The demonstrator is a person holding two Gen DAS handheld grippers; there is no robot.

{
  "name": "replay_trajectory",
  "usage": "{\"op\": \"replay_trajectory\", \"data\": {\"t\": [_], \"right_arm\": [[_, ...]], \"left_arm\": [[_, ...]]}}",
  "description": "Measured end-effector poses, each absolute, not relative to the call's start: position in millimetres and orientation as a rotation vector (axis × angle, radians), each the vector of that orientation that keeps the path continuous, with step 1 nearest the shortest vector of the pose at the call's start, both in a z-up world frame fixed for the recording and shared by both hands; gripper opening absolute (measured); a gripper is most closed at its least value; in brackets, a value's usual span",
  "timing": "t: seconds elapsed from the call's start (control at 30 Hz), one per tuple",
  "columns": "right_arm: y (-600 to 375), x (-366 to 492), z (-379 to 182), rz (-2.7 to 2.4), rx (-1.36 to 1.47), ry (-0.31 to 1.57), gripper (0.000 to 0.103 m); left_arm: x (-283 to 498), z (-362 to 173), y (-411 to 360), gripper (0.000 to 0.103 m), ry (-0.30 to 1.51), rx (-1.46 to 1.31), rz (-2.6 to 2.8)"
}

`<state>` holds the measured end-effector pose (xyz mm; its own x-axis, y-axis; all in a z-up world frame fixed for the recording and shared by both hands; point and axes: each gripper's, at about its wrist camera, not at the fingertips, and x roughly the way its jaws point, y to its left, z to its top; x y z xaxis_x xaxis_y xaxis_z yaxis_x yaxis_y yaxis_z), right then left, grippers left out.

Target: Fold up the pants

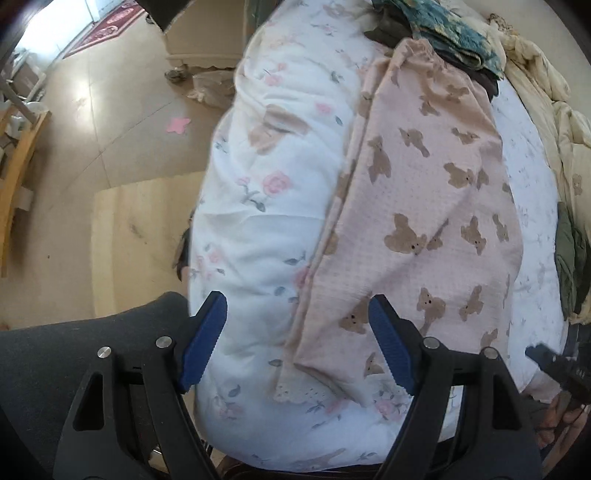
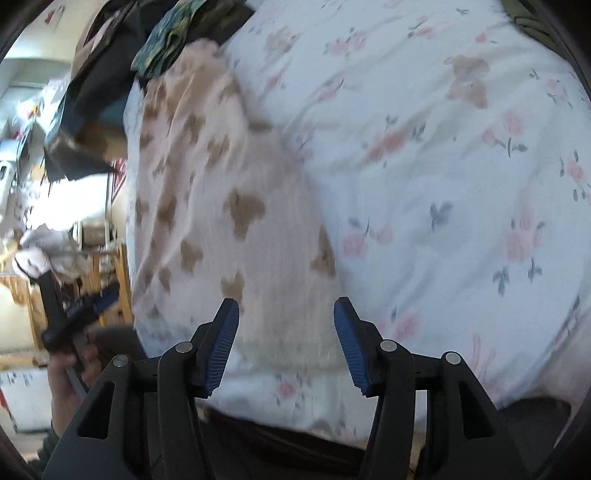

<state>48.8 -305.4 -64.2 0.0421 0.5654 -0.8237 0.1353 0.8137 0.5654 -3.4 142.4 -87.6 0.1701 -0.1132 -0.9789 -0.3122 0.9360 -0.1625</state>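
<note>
Pink pants (image 1: pixel 424 206) printed with brown teddy bears lie lengthwise on a bed with a white floral duvet (image 1: pixel 273 236). Their lace-trimmed hem (image 1: pixel 306 393) is at the near end, the waist at the far end by a clothes pile. My left gripper (image 1: pixel 297 306) hovers open over the near leg end, its blue pads (image 1: pixel 205 343) wide apart and holding nothing. In the right wrist view, which is blurred, the pants (image 2: pixel 221 206) run away from my right gripper (image 2: pixel 286 308). It is open with the hem (image 2: pixel 288 350) showing between its pads; nothing is pinched.
Dark and teal clothes (image 1: pixel 436 33) are piled at the bed's far end, beside a cream comforter (image 1: pixel 546 96). A green garment (image 1: pixel 569 258) lies at the right edge. Left of the bed is tiled floor (image 1: pixel 110 110) with a pale wooden board (image 1: pixel 136 240) and a wooden frame (image 1: pixel 18 162).
</note>
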Motion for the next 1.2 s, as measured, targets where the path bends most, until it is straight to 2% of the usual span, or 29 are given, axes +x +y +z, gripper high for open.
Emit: {"op": "replay_trajectory", "data": {"t": [0.07,0.13,0.17,0.33,0.4,0.53,0.7,0.8,0.93,0.97,1.0,1.07,1.1,1.2], "right_arm": [[-307.8,53.5,-70.6,0.352,0.618,1.512,0.056],[-297.3,53.2,-77.3,0.36,0.627,1.517,0.056],[-295.1,53.6,-79.0,0.365,0.615,1.519,0.056],[-299.1,55.0,-80.7,0.354,0.604,1.515,0.056],[-303.7,52.7,-81.8,0.346,0.619,1.518,0.056],[-307.4,50.9,-82.7,0.335,0.624,1.521,0.056],[-305.0,53.8,-81.7,0.342,0.632,1.514,0.056],[-303.4,58.6,-79.0,0.349,0.64,1.496,0.056],[-305.2,65.0,-90.2,0.334,0.628,1.533,0.056],[-304.2,66.0,-96.2,0.33,0.621,1.555,0.056],[-302.8,66.2,-100.9,0.326,0.619,1.57,0.056],[-294.4,64.1,-114.7,0.334,0.609,1.621,0.056],[-290.7,62.9,-118.2,0.348,0.605,1.638,0.056],[-277.9,54.8,-124.6,0.374,0.575,1.663,0.055]], "left_arm": [[0.6,-104.5,129.9,0.075,1.456,-0.329,0.105],[4.3,-118.2,124.1,0.06,1.493,-0.322,0.081],[4.5,-124.1,123.1,0.047,1.505,-0.312,0.086],[-2.2,-129.4,115.2,0.046,1.553,-0.202,0.063],[-8.0,-128.9,110.9,0.05,1.577,-0.126,0.091],[-13.9,-120.3,101.9,0.05,1.61,0.066,0.115],[-3.6,-101.9,120.1,0.049,1.568,-0.098,0.049],[0.2,-114.5,121.5,0.049,1.597,-0.215,0.006],[-1.1,-131.4,112.5,0.047,1.596,-0.224,-0.01],[-1.4,-134.3,112.9,0.038,1.597,-0.222,-0.001],[-1.7,-134.6,113.1,0.025,1.595,-0.219,0.012],[-4.1,-131.6,116.2,0.013,1.583,-0.234,0.015],[-7.0,-130.8,114.2,0.008,1.579,-0.241,0.005],[-7.6,-120.9,103.4,0.007,1.56,-0.202,-0.028]]}}
